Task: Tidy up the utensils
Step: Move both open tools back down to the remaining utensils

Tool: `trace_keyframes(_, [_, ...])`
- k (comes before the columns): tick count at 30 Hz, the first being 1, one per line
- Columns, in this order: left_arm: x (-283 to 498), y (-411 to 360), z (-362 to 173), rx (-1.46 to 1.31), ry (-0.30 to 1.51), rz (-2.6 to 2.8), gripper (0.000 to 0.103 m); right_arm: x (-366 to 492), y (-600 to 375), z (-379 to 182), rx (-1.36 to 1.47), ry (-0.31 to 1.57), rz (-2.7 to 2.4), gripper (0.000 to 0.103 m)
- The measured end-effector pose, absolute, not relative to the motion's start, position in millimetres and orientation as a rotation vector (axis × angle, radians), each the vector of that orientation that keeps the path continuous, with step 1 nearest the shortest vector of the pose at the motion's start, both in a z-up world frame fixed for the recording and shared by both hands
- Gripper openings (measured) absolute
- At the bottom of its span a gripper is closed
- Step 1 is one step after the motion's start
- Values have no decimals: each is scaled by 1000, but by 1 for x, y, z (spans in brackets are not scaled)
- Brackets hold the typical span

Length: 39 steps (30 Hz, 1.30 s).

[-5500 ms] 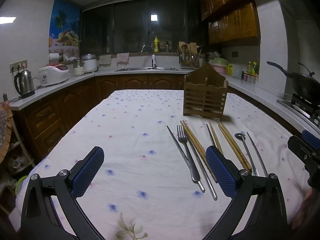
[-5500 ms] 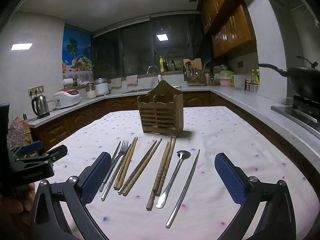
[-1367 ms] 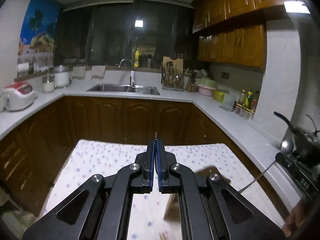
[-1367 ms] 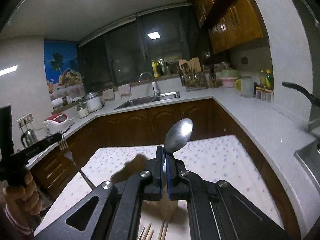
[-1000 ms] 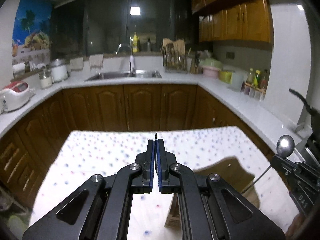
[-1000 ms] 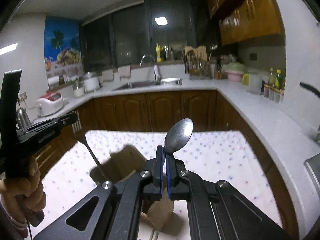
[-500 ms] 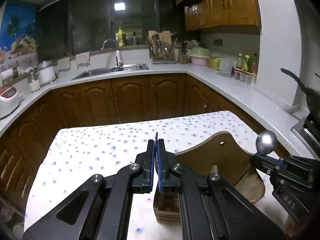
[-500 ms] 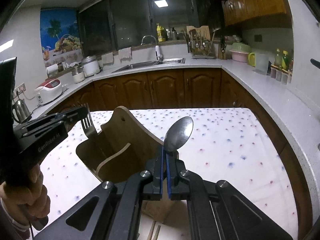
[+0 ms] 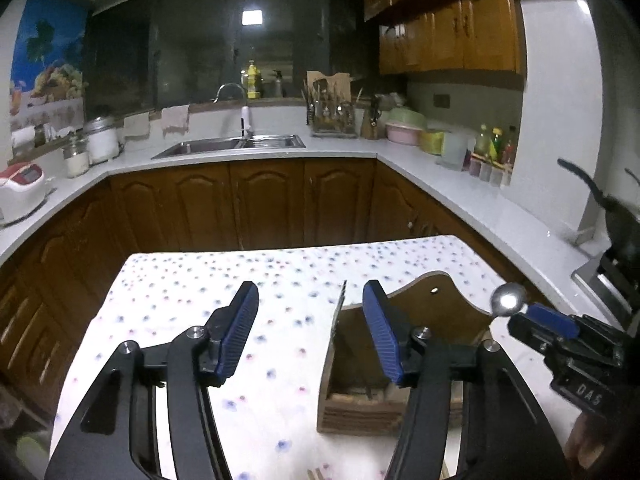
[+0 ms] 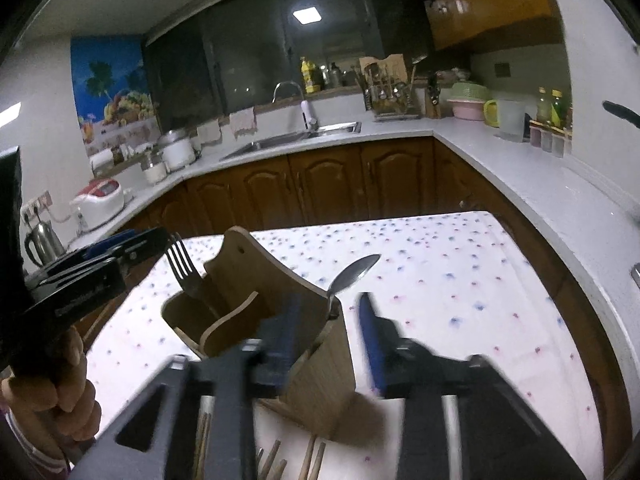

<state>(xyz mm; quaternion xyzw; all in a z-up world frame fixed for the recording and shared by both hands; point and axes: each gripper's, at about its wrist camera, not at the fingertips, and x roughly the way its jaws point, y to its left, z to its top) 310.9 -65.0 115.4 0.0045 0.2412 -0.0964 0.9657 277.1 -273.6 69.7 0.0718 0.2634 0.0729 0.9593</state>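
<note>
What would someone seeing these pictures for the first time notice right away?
Most striking is the wooden utensil holder on the flowered tablecloth, with a fork standing in its left compartment and a spoon leaning out of its right end. The left gripper and right gripper flank it, jaws just opened, gripping nothing. Chopsticks lie in front of the holder.

My pads (image 9: 240,334) are blue on black arms, both grippers. Tablecloth (image 9: 192,296): white, small blue and pink dots. Utensil holder (image 10: 280,300): light brown wood. Fork (image 10: 182,266) and spoon (image 10: 354,272): silver metal. Chopsticks (image 10: 276,460): tan. Base cabinets (image 9: 264,204): dark brown; countertop (image 9: 460,196): white. Wall poster (image 10: 110,88): blue with palms and fruit. Sleeve (image 10: 28,446) at my left hand: pink-white stripes.
</note>
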Motion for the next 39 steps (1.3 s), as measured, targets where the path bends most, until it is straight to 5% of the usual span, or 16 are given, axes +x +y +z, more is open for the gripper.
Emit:
trace_keyframes(3, [296,-46,118,-24,490,-167,69,263,-284,75,183,513,134,50])
trace_keyframes(7, [274,-20,116,-67,514,-132,78,238,-300,81,244,469,112,82])
trace_keyframes(12, [244,4,97,-131,572,-102,80,202,-314,84,279,420,85,93])
trace_keyframes(39, [168,17,-12,-204,848,-57,80,115,-304,-7,309,640,31,94])
